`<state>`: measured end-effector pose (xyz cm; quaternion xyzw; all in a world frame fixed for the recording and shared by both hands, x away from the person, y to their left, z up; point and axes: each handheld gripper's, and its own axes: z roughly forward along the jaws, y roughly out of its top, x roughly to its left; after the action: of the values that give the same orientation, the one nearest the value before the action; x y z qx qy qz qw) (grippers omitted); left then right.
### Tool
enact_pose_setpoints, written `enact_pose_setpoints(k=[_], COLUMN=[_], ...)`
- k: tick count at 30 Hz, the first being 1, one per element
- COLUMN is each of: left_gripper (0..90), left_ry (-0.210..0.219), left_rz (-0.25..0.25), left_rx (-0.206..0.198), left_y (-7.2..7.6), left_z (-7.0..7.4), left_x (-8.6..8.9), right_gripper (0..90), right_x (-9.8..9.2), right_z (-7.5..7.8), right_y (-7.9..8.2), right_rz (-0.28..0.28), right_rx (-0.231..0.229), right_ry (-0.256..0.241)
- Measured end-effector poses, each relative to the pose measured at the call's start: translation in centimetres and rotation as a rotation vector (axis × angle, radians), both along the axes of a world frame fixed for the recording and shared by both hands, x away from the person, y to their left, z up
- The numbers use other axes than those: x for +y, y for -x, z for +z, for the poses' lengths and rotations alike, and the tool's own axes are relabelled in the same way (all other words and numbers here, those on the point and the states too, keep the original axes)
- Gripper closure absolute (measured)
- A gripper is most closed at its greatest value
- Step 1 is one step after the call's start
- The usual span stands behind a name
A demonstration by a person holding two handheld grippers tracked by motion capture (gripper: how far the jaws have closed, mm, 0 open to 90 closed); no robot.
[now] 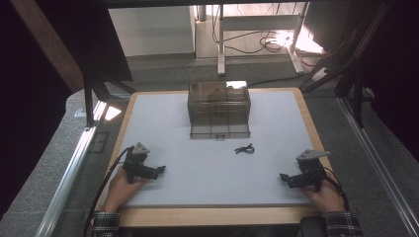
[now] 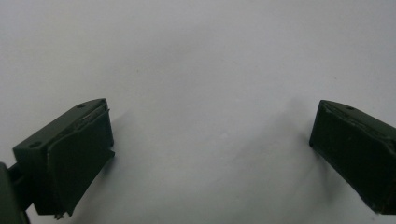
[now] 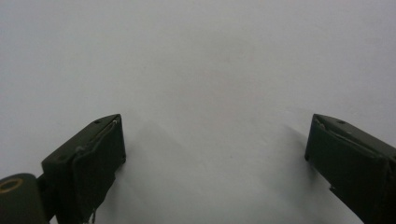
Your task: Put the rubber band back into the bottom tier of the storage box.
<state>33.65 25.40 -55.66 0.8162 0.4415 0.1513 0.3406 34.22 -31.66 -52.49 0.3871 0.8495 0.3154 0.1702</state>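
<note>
White table mat [image 1: 197, 177]: small black clip [image 1: 245, 148] lies near centre, just before the translucent drawer box [image 1: 219, 109] at twelve o'clock. Left gripper [image 1: 161, 170] at eight o'clock, right gripper [image 1: 282, 177] at four, both spread, empty. The nearer right gripper should probably straddle the clip squarely.

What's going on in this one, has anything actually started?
Nothing is in hand yet. A person holds the left gripper and the right gripper low at the near corners of the white table, each open with nothing between its fingers. A small black tangled item, too small to identify, lies untouched mid-table. Behind it stands a smoky see-through box with compartments, and neither gripper is near it.
</note>
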Motion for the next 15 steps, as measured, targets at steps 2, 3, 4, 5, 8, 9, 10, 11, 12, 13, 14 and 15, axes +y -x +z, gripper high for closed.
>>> enact_pose_setpoints(k=[2,3,4,5,8,9,10,11,12,13,14,15], left_gripper=[0.0,0.0,0.0,0.0,0.0,0.0,0.0,0.0,0.0,0.0,0.0,0.0], left_ry=[0.000,0.000,0.000,0.000,0.000,0.000,0.000,0.000,0.000,0.000,0.000,0.000], left_rz=[0.000,0.000,0.000,0.000,0.000,0.000,0.000,0.000,0.000,0.000,0.000,0.000], left_rx=[0.000,0.001,0.000,0.001,0.000,0.000,0.000,0.000,0.000,0.000,0.000,0.000], left_y=[0.00,-0.01,0.00,-0.01,0.00,0.00,0.00,0.00,0.00,0.00,0.00,0.00], left_z=[0.00,0.00,0.00,0.00,0.00,0.00,0.00,0.00,0.00,0.00,0.00,0.00], left_x=[0.00,0.01,0.00,0.01,0.00,0.00,0.00,0.00,0.00,0.00,0.00,0.00], right_gripper=[3.8,3.4,2.3,1.5,1.2,1.1,1.0,0.9,0.7,0.7,0.7,0.6], right_x=[-0.10,-0.08,0.04,0.20,0.23,0.21,0.22,0.22,0.23,0.23,0.23,0.25], right_z=[-0.19,-0.25,-0.32,-0.37,-0.40,-0.41,-0.41,-0.42,-0.42,-0.42,-0.42,-0.41], right_y=[0.16,0.22,0.25,0.28,0.28,0.29,0.29,0.29,0.29,0.29,0.29,0.28], right_rz=[-0.003,-0.011,-0.023,-0.028,-0.031,-0.031,-0.030,-0.030,-0.030,-0.030,-0.030,-0.031], right_rx=[-0.014,-0.018,-0.021,-0.022,-0.022,-0.022,-0.022,-0.022,-0.021,-0.021,-0.021,-0.020], right_ry=[-0.016,-0.025,-0.031,-0.028,-0.031,-0.033,-0.032,-0.032,-0.032,-0.032,-0.032,-0.031])
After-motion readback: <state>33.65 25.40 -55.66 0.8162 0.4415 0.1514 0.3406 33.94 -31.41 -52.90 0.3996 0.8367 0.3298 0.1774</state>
